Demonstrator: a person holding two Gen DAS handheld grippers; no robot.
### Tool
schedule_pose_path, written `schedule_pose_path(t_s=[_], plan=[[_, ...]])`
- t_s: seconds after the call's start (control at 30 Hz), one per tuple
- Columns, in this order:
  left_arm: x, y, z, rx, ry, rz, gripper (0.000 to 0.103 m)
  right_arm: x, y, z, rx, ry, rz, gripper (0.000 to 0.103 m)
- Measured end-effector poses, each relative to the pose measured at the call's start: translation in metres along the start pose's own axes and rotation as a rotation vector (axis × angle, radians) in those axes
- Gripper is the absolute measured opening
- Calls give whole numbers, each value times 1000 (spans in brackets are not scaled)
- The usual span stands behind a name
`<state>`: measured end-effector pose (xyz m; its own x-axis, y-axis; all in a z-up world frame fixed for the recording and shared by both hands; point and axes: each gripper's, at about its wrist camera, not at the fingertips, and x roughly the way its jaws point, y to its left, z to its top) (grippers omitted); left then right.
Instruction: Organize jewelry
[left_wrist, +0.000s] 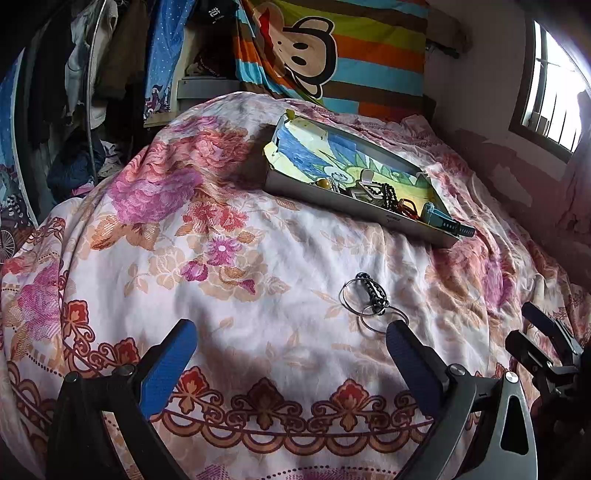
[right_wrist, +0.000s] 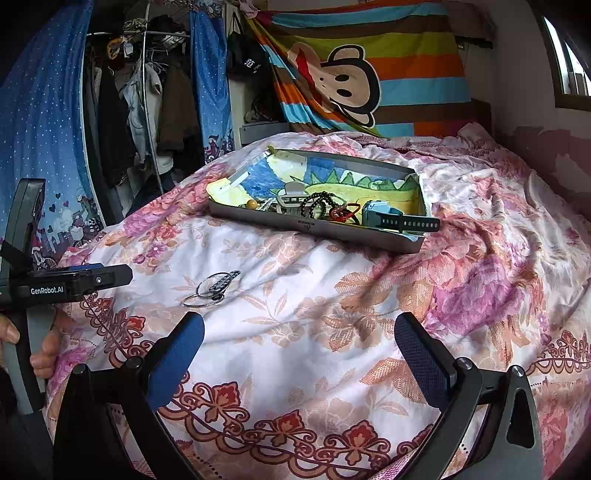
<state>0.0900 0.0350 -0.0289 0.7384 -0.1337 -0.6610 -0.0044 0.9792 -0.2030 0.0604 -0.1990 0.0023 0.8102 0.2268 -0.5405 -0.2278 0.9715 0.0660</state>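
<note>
Just ahead of the left gripper, beside its right fingertip, silver hoop earrings with a dark beaded strand are found; both grippers gape, the right gripper farther off.

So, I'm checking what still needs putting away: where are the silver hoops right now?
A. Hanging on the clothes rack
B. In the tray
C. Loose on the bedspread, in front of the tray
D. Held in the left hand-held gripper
C: the hoops lie on the bedspread, short of the tray, with both hand-held grippers open and empty.
</note>
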Motion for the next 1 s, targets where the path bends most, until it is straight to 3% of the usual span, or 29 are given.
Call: schedule_pose_path(t_s=[0.23, 0.47, 0.73, 1.0], plan=[[7, -3, 14, 30, -1, -36, 103, 3, 1, 0, -5, 10, -4, 101], [28, 2, 37, 85, 55, -109, 103, 9, 2, 3, -6, 28, 27, 101], [44, 17, 42, 7, 136, -190, 100, 26, 7, 12, 5, 72, 108, 101], [57, 23, 41, -28, 176, -184, 96, 71, 33, 26, -38, 193, 183, 74]])
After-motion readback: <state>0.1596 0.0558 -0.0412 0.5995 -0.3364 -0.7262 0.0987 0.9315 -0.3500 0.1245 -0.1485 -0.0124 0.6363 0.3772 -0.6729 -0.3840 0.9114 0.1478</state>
